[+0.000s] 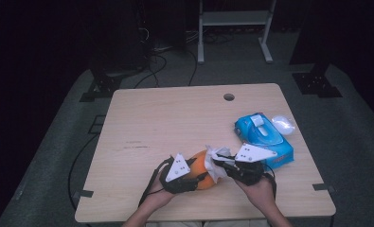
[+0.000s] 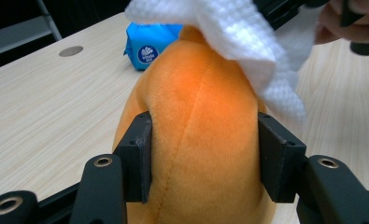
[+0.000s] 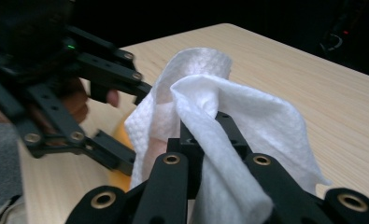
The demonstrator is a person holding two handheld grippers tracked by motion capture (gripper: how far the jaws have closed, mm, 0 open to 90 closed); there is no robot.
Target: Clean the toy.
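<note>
The orange plush toy (image 2: 201, 135) is sitting near the front edge of the tabletop (image 1: 175, 123), between the two hands, and the left tongs (image 2: 204, 158) are clamping it, one jaw pressing into each flank. The right tongs (image 3: 210, 140) are clenched tight on a white wipe (image 3: 247, 121), which is draping over the far end of the toy, apparently to rub its surface clean.

The toy is rounded and soft, covered in short velvety pile with a seam running down its middle; the pile is dimpling where the jaws are biting. The wipe is thin, embossed with a fine waffle pattern, and is hanging in loose folds. Behind it a blue soft pack of tissues (image 1: 265, 140) is lying on the pale wood-grain surface, with a clear crumpled bit of plastic (image 1: 283, 124) just beyond it.

The risks look modest but real. Because the stuffing is yielding, the toy could be squirming out of the left grip if the rubbing is pushing sideways. The wipe is being pinched at a small fold, so a hard drag across the nap could be pulling it free or bunching it up. With both tools working so close, their black linkages could also be knocking together.
</note>
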